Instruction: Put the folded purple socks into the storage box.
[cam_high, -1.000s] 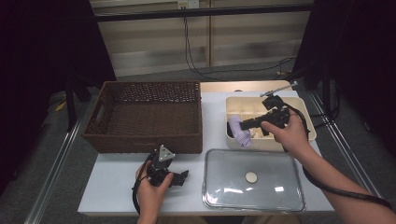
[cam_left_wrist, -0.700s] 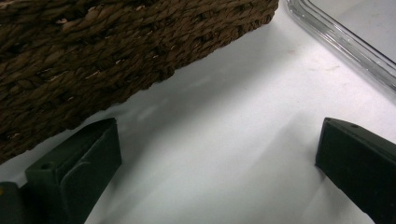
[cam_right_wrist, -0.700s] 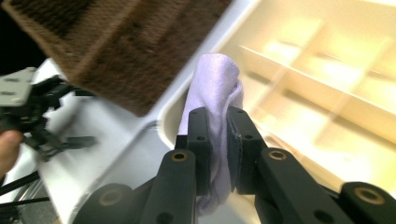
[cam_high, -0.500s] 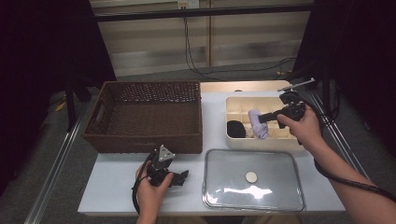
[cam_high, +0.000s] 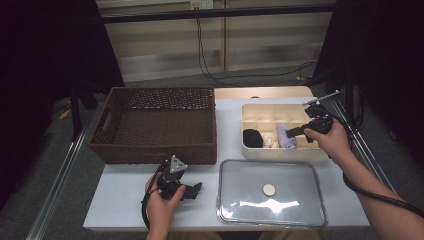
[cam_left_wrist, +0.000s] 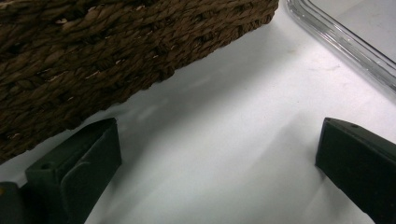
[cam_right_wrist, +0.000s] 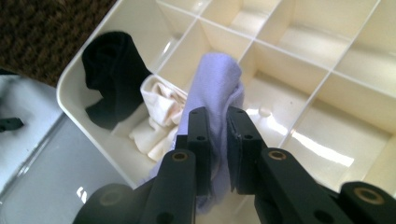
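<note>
My right gripper (cam_right_wrist: 218, 116) is shut on a rolled lavender sock (cam_right_wrist: 215, 84), pinching it between both pads. In the high view that gripper (cam_high: 294, 133) holds the sock (cam_high: 286, 138) low over the front row of a cream divided box (cam_high: 280, 106). To its left a black sock (cam_high: 252, 138) fills the front left compartment and a cream sock (cam_high: 271, 142) lies in the one beside it. Near the table's front edge, my left gripper (cam_high: 192, 190) rests in a hand. Its jaws stand open over bare table (cam_left_wrist: 217, 140), nothing between them.
A brown wicker basket (cam_high: 155, 125) stands at the back left, close to the left gripper. A clear plastic lid (cam_high: 272, 192) with a round knob lies in front of the box. The box's back compartments (cam_right_wrist: 299, 42) hold nothing.
My right gripper carried the lavender sock to the right and down into the box's front row. The left hand and its gripper stayed put.
</note>
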